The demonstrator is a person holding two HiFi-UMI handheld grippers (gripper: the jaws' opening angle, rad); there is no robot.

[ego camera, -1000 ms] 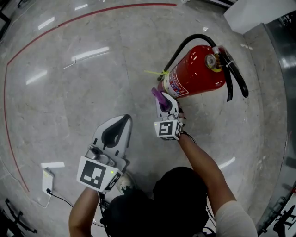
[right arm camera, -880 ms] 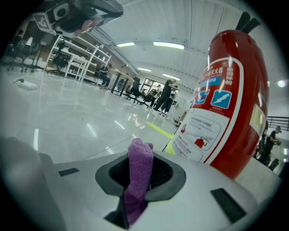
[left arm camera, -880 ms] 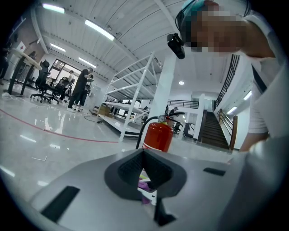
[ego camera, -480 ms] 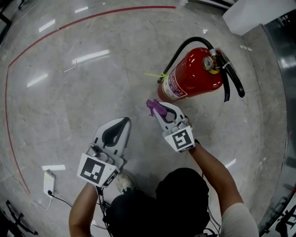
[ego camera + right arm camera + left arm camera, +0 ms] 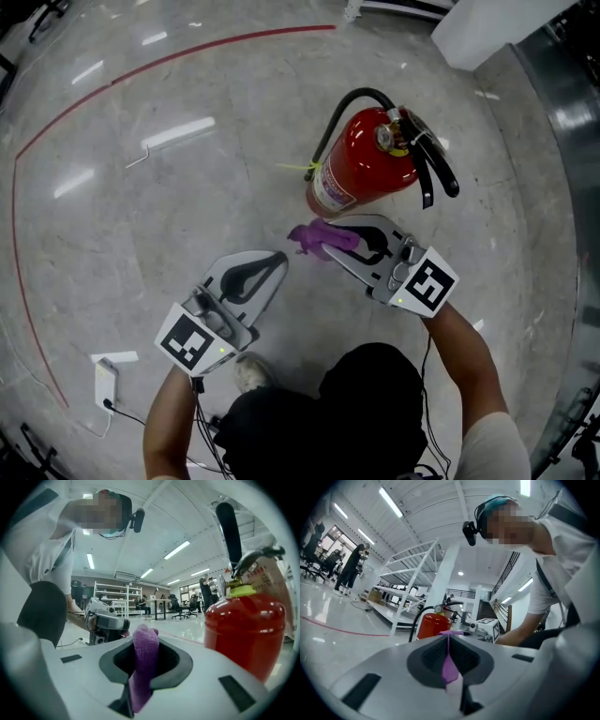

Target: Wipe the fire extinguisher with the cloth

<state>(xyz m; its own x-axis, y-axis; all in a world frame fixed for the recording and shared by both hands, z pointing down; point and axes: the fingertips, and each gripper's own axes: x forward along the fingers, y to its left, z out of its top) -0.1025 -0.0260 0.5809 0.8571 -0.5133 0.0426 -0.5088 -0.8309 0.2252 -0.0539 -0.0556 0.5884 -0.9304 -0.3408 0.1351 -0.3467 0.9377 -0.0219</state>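
Red fire extinguisher (image 5: 358, 161) stands upright on the pale polished floor (image 5: 141, 216), black hose (image 5: 330, 124) looping off its top, black levers (image 5: 429, 167) pointing right in the head view, a yellow tie (image 5: 298, 168) sticking out at its left. Right gripper (image 5: 330, 234) is clamped on the purple cloth (image 5: 307, 237): in its own view the folded cloth fills the seam between the jaws and bulges past the tips. From above, the cloth tuft pokes out to the left of the jaw tips, just below the extinguisher's labelled lower end, near it but with a strip of floor showing between them. In the right gripper view the red cylinder looms close on the right of the jaws, off to the side, not between them and not against the cloth. Left gripper (image 5: 279, 259) sits lower left, tips aimed toward the cloth and close to it, apart from the extinguisher. Its jaws are pressed together. A thin purple sliver shows along their seam in the left gripper view; cannot tell whether that is pinched cloth or the right gripper's cloth seen beyond. The extinguisher stands in the middle distance straight ahead of the left jaws. A curved red line (image 5: 187, 52) crosses the floor well beyond.
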